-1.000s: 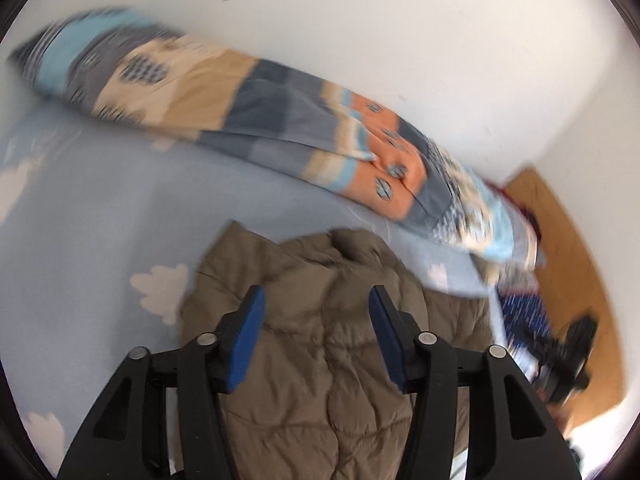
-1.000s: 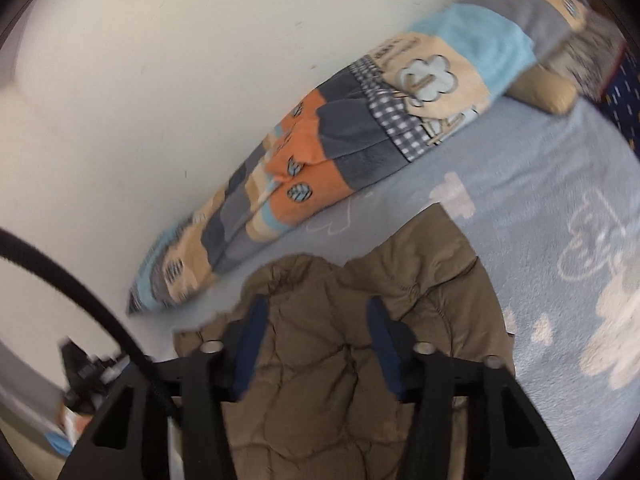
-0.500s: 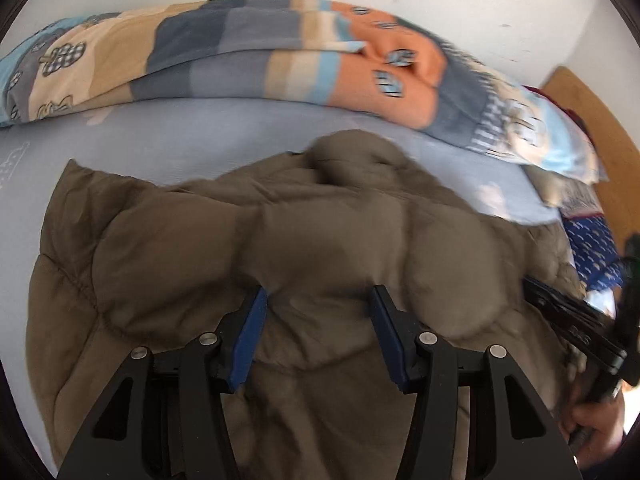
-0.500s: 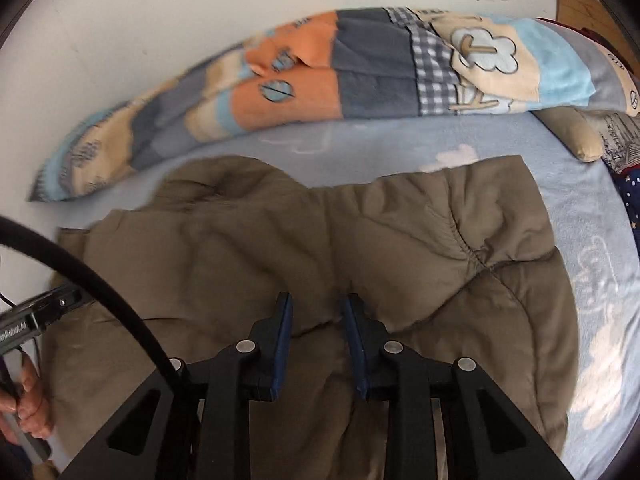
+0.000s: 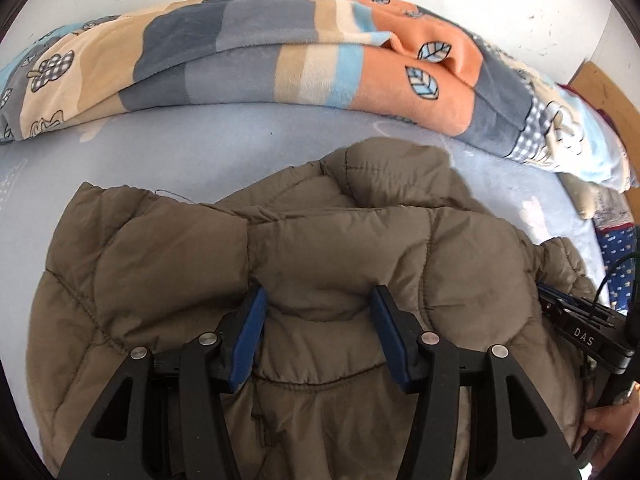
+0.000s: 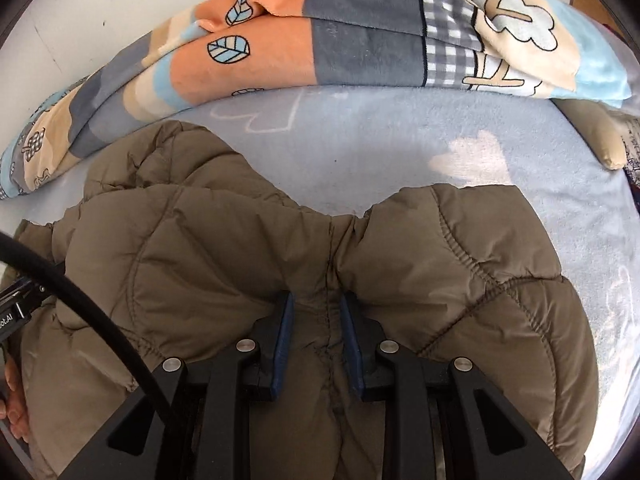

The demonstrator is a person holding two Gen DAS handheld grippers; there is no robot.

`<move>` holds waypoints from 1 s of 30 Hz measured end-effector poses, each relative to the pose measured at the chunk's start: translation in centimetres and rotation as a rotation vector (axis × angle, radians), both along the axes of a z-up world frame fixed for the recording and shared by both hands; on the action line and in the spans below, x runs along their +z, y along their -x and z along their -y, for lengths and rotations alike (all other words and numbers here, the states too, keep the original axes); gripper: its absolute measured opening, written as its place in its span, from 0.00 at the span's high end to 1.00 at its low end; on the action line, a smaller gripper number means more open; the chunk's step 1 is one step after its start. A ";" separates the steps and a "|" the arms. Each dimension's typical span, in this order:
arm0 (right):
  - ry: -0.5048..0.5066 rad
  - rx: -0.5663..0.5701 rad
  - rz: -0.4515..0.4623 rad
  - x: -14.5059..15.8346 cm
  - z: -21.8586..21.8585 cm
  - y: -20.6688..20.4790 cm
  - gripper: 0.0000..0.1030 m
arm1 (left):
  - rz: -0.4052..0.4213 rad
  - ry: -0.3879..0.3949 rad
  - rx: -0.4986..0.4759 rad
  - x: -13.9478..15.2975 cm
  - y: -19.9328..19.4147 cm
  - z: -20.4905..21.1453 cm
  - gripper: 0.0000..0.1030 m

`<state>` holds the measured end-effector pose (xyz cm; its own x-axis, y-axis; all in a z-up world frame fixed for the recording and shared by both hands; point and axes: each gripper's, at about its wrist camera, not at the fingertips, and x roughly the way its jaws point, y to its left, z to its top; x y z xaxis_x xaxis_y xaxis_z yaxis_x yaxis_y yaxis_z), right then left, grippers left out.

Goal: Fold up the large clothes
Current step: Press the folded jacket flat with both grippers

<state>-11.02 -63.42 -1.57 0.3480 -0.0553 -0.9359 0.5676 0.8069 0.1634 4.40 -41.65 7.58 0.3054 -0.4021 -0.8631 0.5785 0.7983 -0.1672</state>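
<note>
Right wrist view: your right claw point(image 6: 314, 334) closing on jacket point(image 6: 240, 260) seam; left claw point(image 5: 318, 334) half-open astride padding. Grasp step; next, lift and fold.

An olive-brown quilted puffer jacket point(image 5: 312, 248) lies spread on a pale blue bed, its padded panels stitched in curved seams and puffed into rounded bulges. A rumpled hood or collar rises at its far edge, toward the wall. From the right wrist view, the jacket point(image 6: 460, 272) shows a central seam pinched into a narrow fold.
</note>
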 end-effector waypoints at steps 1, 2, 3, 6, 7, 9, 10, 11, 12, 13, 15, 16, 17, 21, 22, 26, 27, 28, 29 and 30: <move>-0.006 0.001 0.007 0.4 0.0 0.3 0.75 | -0.015 0.033 -0.010 0.6 0.4 -0.4 0.48; -0.014 -0.001 0.019 0.9 0.0 0.6 0.75 | -0.020 0.061 -0.016 1.3 0.8 -1.1 0.48; -0.028 -0.010 0.056 2.0 -0.2 1.4 0.73 | -0.014 0.082 -0.015 2.4 1.4 -2.1 0.48; -0.049 -0.020 0.171 5.8 -0.6 4.4 0.73 | 0.011 0.160 -0.052 5.8 4.4 -5.6 0.48; -0.032 -0.017 0.194 7.3 -1.1 5.6 0.73 | 0.028 0.170 -0.063 6.8 5.4 -6.7 0.48; -0.012 -0.009 0.228 9.9 -2.3 7.9 0.69 | 0.077 0.191 -0.084 9.0 8.1 -9.6 0.48; -0.023 -0.001 0.249 11.1 -3.0 9.0 0.67 | 0.091 0.196 -0.087 9.7 9.2 -10.8 0.48; -0.037 0.005 0.259 12.1 -3.8 10.2 0.65 | 0.102 0.201 -0.088 10.4 10.5 -12.2 0.48; -0.039 0.004 0.278 13.2 -4.8 11.7 0.63 | 0.113 0.210 -0.084 11.1 12.0 -13.9 0.48; -0.041 0.002 0.302 14.2 -5.8 13.3 0.62 | 0.119 0.207 -0.081 11.5 13.2 -15.0 0.48; -0.055 0.013 0.327 15.7 -8.0 15.6 0.62 | 0.149 0.192 -0.066 12.1 15.9 -17.4 0.48; -0.049 0.006 0.344 16.4 -8.9 16.7 0.62 | 0.170 0.181 -0.058 12.3 17.3 -18.5 0.48; -0.046 0.003 0.360 17.0 -9.9 17.8 0.62 | 0.191 0.175 -0.047 12.4 18.5 -19.5 0.48; -0.027 -0.024 0.385 18.3 -13.9 21.6 0.62 | 0.190 0.170 0.015 10.8 21.7 -22.4 0.48; -0.031 -0.035 0.396 18.3 -14.6 22.2 0.62 | 0.191 0.162 0.027 10.2 21.8 -22.4 0.48; -0.020 -0.045 0.387 17.3 -16.9 22.1 0.60 | 0.192 0.126 0.045 7.5 20.5 -21.4 0.48; -0.011 -0.033 0.376 17.0 -17.1 21.5 0.60 | 0.198 0.114 0.049 6.8 20.0 -20.9 0.48; 0.004 -0.015 0.369 16.5 -17.4 20.7 0.60 | 0.200 0.108 0.048 6.3 19.7 -20.6 0.48; 0.023 0.002 0.374 16.1 -17.8 20.0 0.60 | 0.197 0.100 0.046 5.6 19.0 -20.1 0.48; 0.042 0.021 0.366 15.5 -18.1 19.1 0.60 | 0.200 0.091 0.048 5.1 18.6 -19.8 0.48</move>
<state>-30.09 -45.34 13.89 0.6609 -0.0803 -0.7461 0.4613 0.8278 0.3195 -14.21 -21.89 12.70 0.4878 -0.4568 -0.7439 0.5693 0.8125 -0.1256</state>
